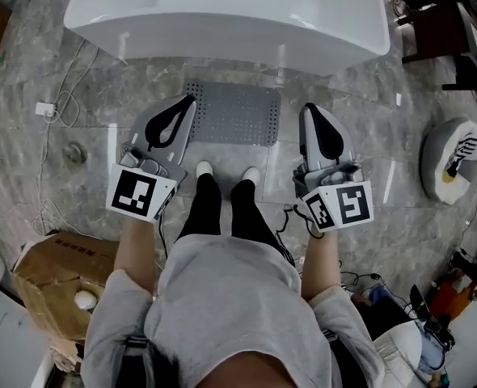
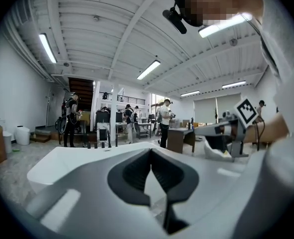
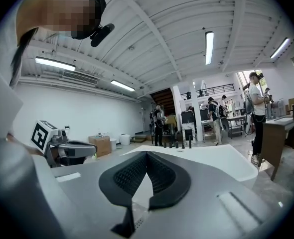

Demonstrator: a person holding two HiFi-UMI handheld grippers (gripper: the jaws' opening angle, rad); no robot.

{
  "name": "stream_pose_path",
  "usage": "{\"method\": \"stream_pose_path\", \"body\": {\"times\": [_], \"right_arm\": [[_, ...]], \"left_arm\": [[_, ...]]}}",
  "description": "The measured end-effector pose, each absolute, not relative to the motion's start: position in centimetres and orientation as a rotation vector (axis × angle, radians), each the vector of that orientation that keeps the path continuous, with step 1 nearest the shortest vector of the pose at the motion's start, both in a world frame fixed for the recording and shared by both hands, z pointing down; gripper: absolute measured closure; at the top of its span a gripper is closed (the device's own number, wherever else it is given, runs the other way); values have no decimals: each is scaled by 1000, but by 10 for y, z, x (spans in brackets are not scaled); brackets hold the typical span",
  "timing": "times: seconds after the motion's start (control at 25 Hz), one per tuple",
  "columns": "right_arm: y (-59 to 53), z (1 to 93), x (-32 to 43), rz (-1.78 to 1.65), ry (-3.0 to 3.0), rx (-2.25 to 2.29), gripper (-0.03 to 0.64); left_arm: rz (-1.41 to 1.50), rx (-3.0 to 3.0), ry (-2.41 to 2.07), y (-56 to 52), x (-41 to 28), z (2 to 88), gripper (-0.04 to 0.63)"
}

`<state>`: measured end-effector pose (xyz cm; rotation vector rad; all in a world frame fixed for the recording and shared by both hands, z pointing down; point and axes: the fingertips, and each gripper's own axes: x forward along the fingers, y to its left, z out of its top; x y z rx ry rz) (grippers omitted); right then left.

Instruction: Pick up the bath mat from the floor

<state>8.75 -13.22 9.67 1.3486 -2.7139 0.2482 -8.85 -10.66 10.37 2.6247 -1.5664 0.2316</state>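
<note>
The grey perforated bath mat point(image 1: 237, 113) lies flat on the marble floor in front of the white bathtub point(image 1: 222, 18), just ahead of the person's white shoes point(image 1: 204, 169). My left gripper point(image 1: 189, 101) hovers above the mat's left edge, jaws shut with nothing between them. My right gripper point(image 1: 308, 109) hangs just beyond the mat's right edge, also shut and empty. In the left gripper view the closed jaws point(image 2: 151, 152) point nearly level over the tub rim point(image 2: 72, 159). The right gripper view shows its closed jaws point(image 3: 147, 156) the same way; the mat is hidden in both.
An open cardboard box point(image 1: 51, 275) sits at the lower left. Cables and a white plug point(image 1: 45, 110) trail on the left floor near a floor drain point(image 1: 74, 153). A round white object point(image 1: 451, 160) lies to the right. Several people stand far across the hall point(image 2: 72, 118).
</note>
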Motion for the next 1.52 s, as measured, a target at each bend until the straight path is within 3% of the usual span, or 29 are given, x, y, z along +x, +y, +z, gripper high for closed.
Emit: {"method": "stream_pose_path", "body": {"times": [0.88,1.52], "right_arm": [[-167,252,118,371,-2650,1288,617],[-174,471,126,357,-2625,1335,615]], "left_arm": [[402,2481,-1546,-125,-72,255,595],[426,2500,-1515,-138,-88,479,595]]}}
